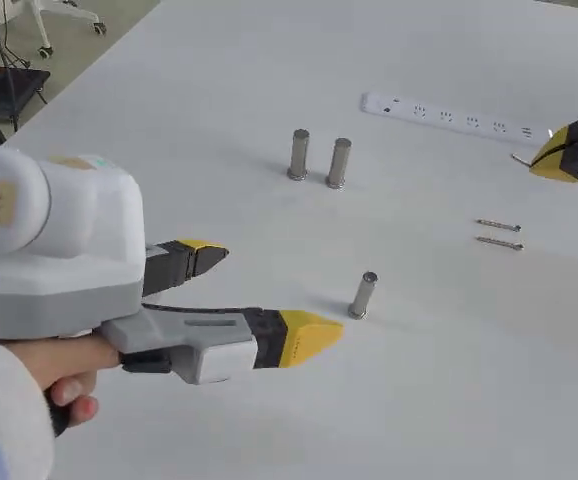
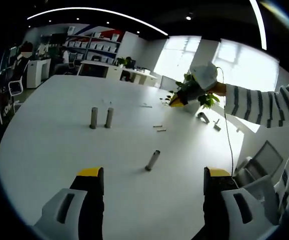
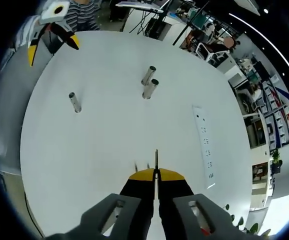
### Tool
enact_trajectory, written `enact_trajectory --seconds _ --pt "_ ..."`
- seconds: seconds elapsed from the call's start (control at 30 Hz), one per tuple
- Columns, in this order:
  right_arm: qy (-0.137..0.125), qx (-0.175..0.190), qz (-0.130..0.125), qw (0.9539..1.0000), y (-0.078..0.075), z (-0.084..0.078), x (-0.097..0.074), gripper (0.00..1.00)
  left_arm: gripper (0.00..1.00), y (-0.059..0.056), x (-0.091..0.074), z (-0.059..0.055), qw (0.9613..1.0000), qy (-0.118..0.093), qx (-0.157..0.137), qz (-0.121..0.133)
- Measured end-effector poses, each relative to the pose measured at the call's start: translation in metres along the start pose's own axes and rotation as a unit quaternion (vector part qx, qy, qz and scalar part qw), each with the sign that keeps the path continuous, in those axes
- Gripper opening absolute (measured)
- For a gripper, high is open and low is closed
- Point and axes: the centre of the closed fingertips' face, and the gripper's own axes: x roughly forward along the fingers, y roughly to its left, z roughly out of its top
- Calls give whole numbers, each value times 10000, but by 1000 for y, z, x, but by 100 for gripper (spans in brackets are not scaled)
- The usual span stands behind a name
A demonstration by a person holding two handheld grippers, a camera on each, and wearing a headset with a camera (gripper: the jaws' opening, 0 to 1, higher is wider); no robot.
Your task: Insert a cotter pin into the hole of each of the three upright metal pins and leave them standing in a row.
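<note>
Your right gripper (image 3: 156,173) — jaws pinched on cotter pin (image 3: 156,159): thin, light, likely to swivel, so hold near head. Your left gripper (image 1: 281,290) spread wide, empty, near lone metal pin (image 1: 363,296) — probably slick, tippy; clamp mid-shaft. Beyond it, other two metal pins (image 1: 298,155) side by side.

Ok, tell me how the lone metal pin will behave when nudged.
The lone metal pin stands tall on a narrow base, so a side nudge would probably tip it. Being round, it would likely roll on the smooth table once down. Its shiny metal looks stiff and possibly slippery.
</note>
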Motion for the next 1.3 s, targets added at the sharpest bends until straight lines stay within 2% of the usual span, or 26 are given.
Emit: enact_trajectory --seconds 0.2,0.43,0.6,0.67,0.77,0.87,1.03,1.2,1.3 --pt "-429 55 -357 9984 21 26 -30 0 76 -7 4 7 9998 42 80 -189" --pt "-789 85 -585 9951 50 47 -53 0 74 -11 7 20 9994 -81 82 -324" --pt "-1005 175 -692 9924 68 56 -60 0 67 -16 9 28 9988 -72 127 -464" --pt "-1097 190 -880 9899 72 60 -64 0 65 -18 11 31 9985 -44 110 -538" --pt "-1188 224 -1001 9876 80 64 -67 0 64 -21 15 37 9982 -67 81 -594" --pt "-1243 242 -1126 9855 89 68 -69 0 60 -28 21 43 9970 -89 33 -764" --pt "-1341 284 -1173 9836 103 74 -70 0 56 -40 33 48 9953 2 35 -972" --pt "-1394 198 -1169 9831 119 84 -68 0 44 -54 42 54 9919 32 -78 -1267" --pt "-1435 119 -1133 9831 126 90 -67 0 40 -60 46 57 9900 19 -149 -1400"
